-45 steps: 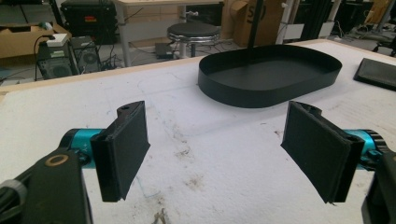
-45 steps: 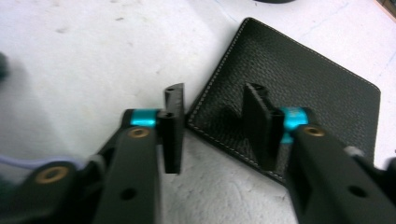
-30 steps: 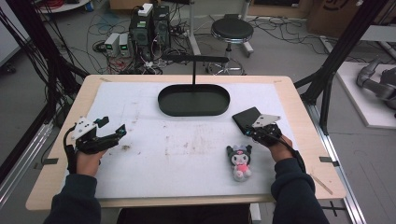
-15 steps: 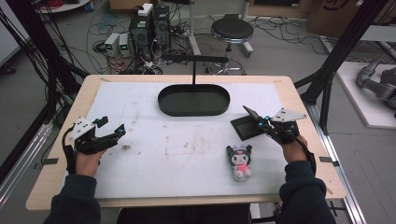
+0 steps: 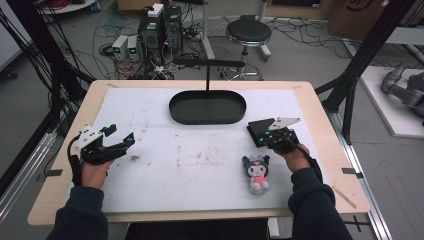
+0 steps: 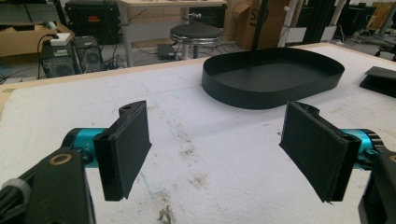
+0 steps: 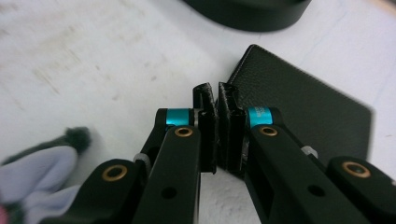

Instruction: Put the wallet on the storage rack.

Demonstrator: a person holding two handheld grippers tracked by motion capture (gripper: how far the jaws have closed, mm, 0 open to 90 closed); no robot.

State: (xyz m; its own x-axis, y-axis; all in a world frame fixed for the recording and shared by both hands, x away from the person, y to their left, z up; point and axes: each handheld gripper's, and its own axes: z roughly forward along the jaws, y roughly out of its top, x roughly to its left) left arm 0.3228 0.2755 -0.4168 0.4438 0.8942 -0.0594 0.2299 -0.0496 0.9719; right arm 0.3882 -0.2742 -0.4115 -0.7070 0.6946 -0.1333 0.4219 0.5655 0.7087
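Observation:
A flat black case (image 5: 258, 127) lies on the white mat right of centre, and its grained top (image 7: 303, 107) shows in the right gripper view. My right gripper (image 5: 260, 137) is shut with nothing between its fingers, and its tips (image 7: 218, 91) sit at the case's near left edge. A small plush doll (image 5: 256, 172) lies just in front of that hand, blurred in the right gripper view (image 7: 37, 172). My left gripper (image 5: 121, 134) rests at the mat's left side, wide open and holding nothing (image 6: 217, 149).
A black oval tray (image 5: 207, 106) sits at the back centre of the mat, with a thin post rising behind it, and it lies ahead of the left jaws (image 6: 271, 74). The wooden table edge (image 5: 320, 115) frames the mat. Floor clutter and a stool lie beyond.
The right hand swung out to the right with the gripper raised, then came back down and left to the case's edge. The left gripper stayed put.

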